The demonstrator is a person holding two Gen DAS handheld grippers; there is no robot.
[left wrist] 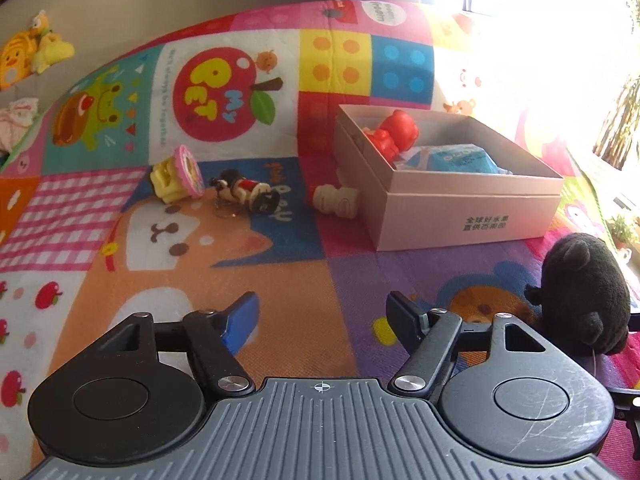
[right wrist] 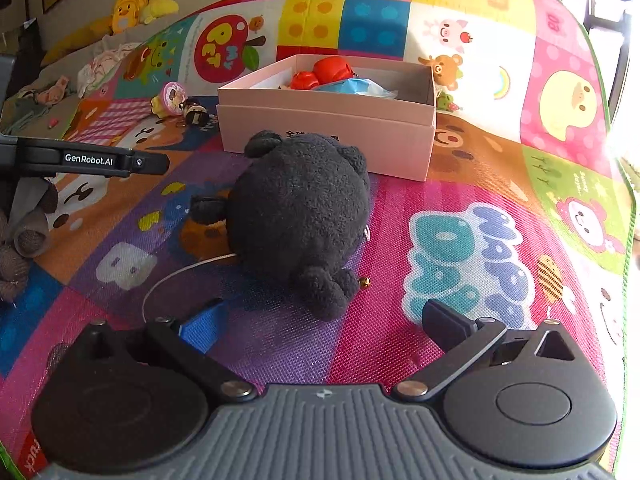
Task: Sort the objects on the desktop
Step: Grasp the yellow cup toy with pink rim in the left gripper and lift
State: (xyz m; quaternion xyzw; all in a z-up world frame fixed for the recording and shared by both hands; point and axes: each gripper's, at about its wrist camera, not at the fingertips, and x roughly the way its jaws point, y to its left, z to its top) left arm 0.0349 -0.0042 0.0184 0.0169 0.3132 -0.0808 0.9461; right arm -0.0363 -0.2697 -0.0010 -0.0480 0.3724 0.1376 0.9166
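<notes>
Sorting half done — both grippers empty, jaws apart.
Pink cardboard box (left wrist: 460, 216) holds red bear figure (left wrist: 394, 132) and blue packet (left wrist: 456, 158); black plush toy (right wrist: 300, 216), cream bottle (left wrist: 336, 202), keychain doll (left wrist: 246, 192) and yellow-pink stamp toy (left wrist: 176, 174) remain on the mat — left gripper (left wrist: 320, 312), right gripper (right wrist: 324, 320).

Pink box (left wrist: 468, 216) holds red toy (left wrist: 394, 134) — gripper (left wrist: 320, 316) empty.

— What's already in the pink cardboard box (left wrist: 460, 208)?
— A red bear figure (left wrist: 394, 134) and a blue packet (left wrist: 456, 158), both lying flat.
— And outside it?
— A black plush toy (right wrist: 300, 216) face down near the box; a cream bottle (left wrist: 336, 200) beside its wall; a keychain figure (left wrist: 246, 192) and a pink-and-yellow toy (left wrist: 176, 174) tipped over
</notes>
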